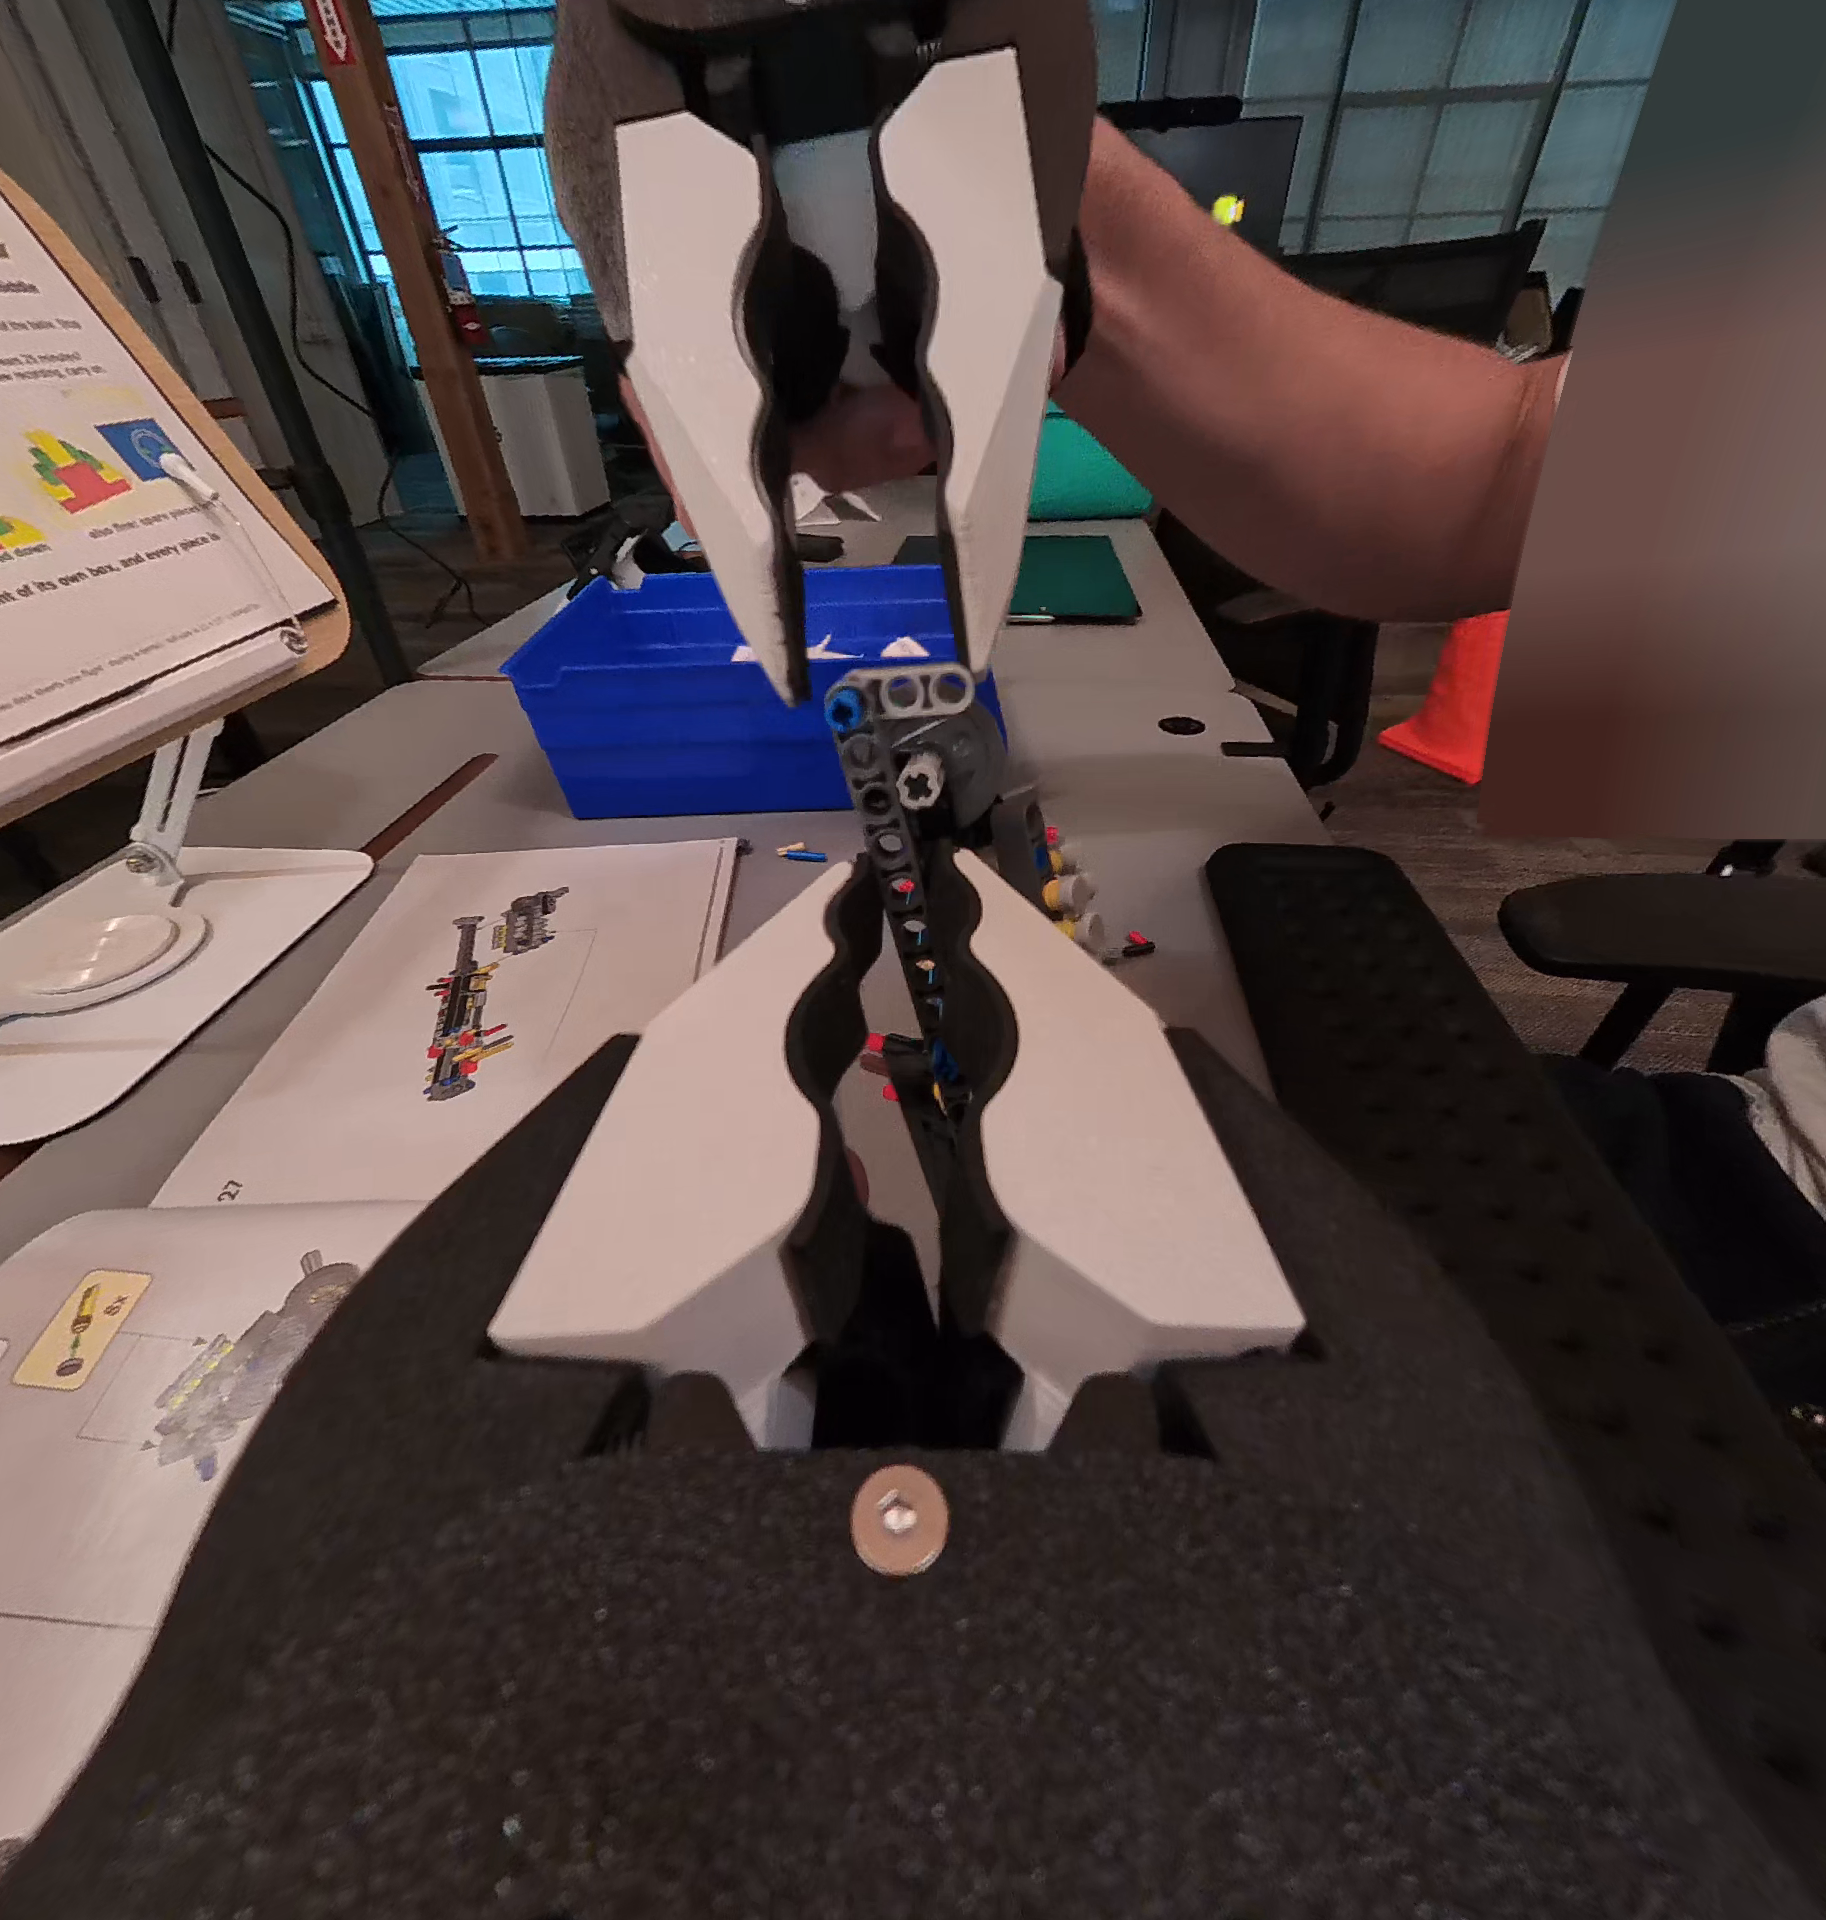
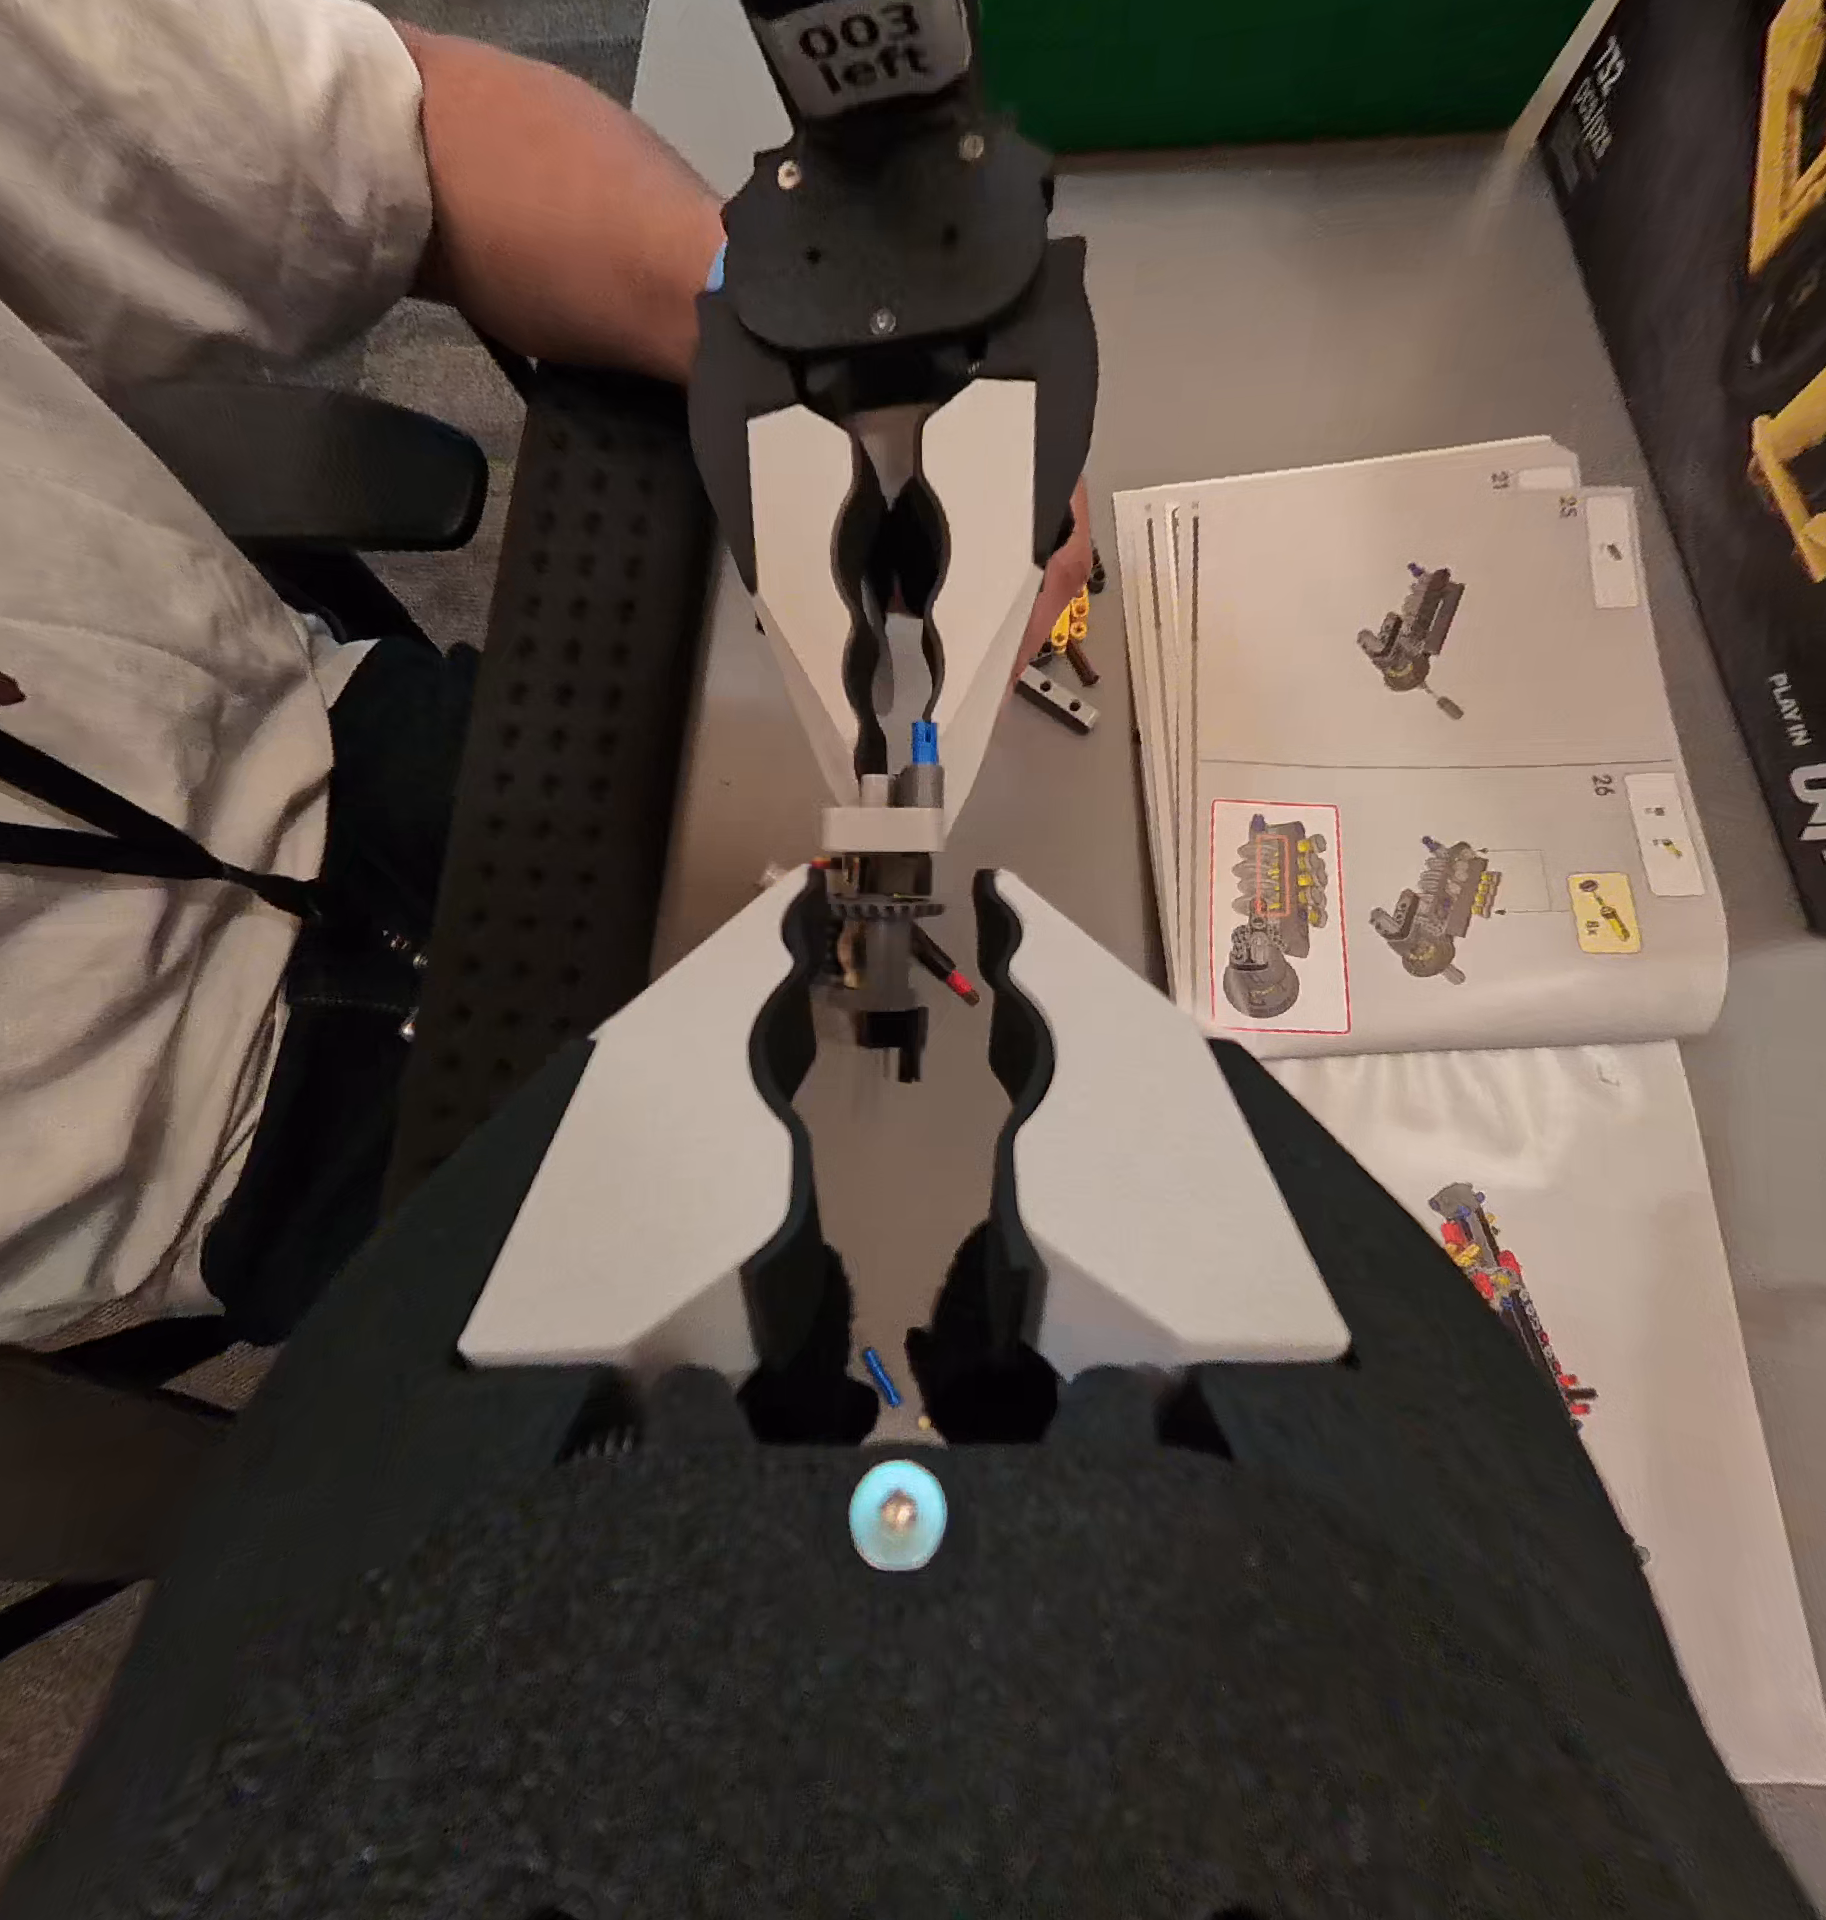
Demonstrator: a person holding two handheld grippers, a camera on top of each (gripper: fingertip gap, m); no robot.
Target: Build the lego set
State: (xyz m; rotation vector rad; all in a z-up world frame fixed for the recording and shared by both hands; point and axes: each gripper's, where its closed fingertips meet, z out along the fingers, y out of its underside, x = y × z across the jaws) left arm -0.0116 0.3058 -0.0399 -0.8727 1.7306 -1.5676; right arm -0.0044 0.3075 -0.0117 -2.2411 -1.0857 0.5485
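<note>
A long black Technic beam assembly (image 1: 914, 935) with red, blue and yellow pins stands upright in my left gripper (image 1: 909, 873), which is shut on its lower part. At its top sit a short light grey beam (image 1: 914, 691), a blue pin (image 1: 843, 710) and a grey gear. My right gripper (image 1: 883, 675) comes down from above, open, its tips on either side of the grey beam. In the right wrist view, my right gripper (image 2: 898, 883) straddles the assembly's gear end (image 2: 883, 925). The grey beam (image 2: 881, 828) lies just past its tips, and the left gripper (image 2: 893, 779) holds the assembly from the far side.
A blue bin (image 1: 680, 707) stands behind the grippers. An open instruction booklet (image 2: 1408, 727) lies on the grey table, beside the dark set box (image 2: 1719, 416). Loose parts (image 1: 1065, 883) lie near the table edge. A sheet on a stand (image 1: 88, 468) is at the left, a black chair armrest (image 1: 1460, 1143) at the right. The tips of both grippers are at nearly the same place.
</note>
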